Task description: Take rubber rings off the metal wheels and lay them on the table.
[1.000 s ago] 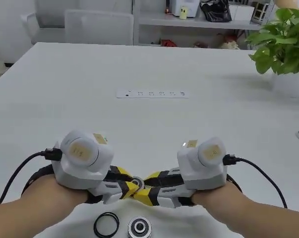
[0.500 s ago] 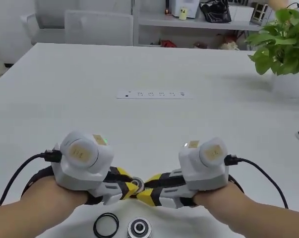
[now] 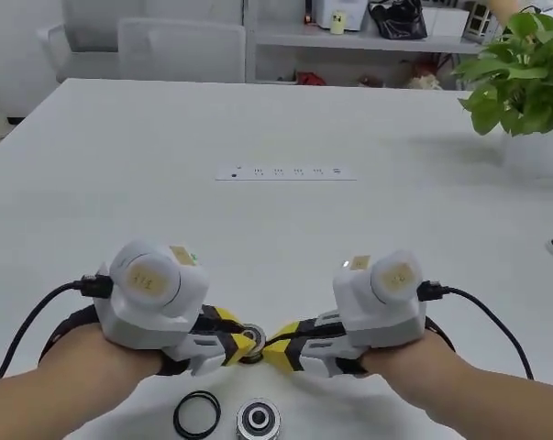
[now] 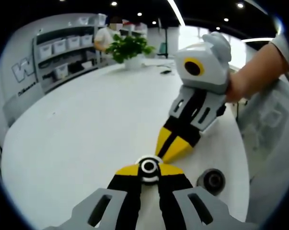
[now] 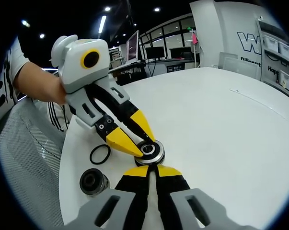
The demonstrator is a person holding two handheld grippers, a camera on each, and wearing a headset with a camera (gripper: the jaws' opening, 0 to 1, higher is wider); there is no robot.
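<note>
Right tongs [image 3: 274, 355] had eased rightward, closed, tips touching the wheel [image 3: 251, 334] clamped in left tongs [image 3: 239, 345]; loose ring [image 3: 196, 414] and second wheel [image 3: 259, 420] lay near the bench [image 3: 276, 238] edge; open bench beyond.

Wide white table [image 3: 120, 183]: flat white power strip [image 3: 285, 173], potted green plant [image 3: 524, 82], black rubber ring [image 3: 196, 414] beside round metal wheel [image 3: 259, 420] (near edge).

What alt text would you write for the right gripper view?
The left gripper clamps a metal wheel at a white table. The right gripper, jaws shut, points at it; a loose black ring and another wheel lie nearby.
</note>
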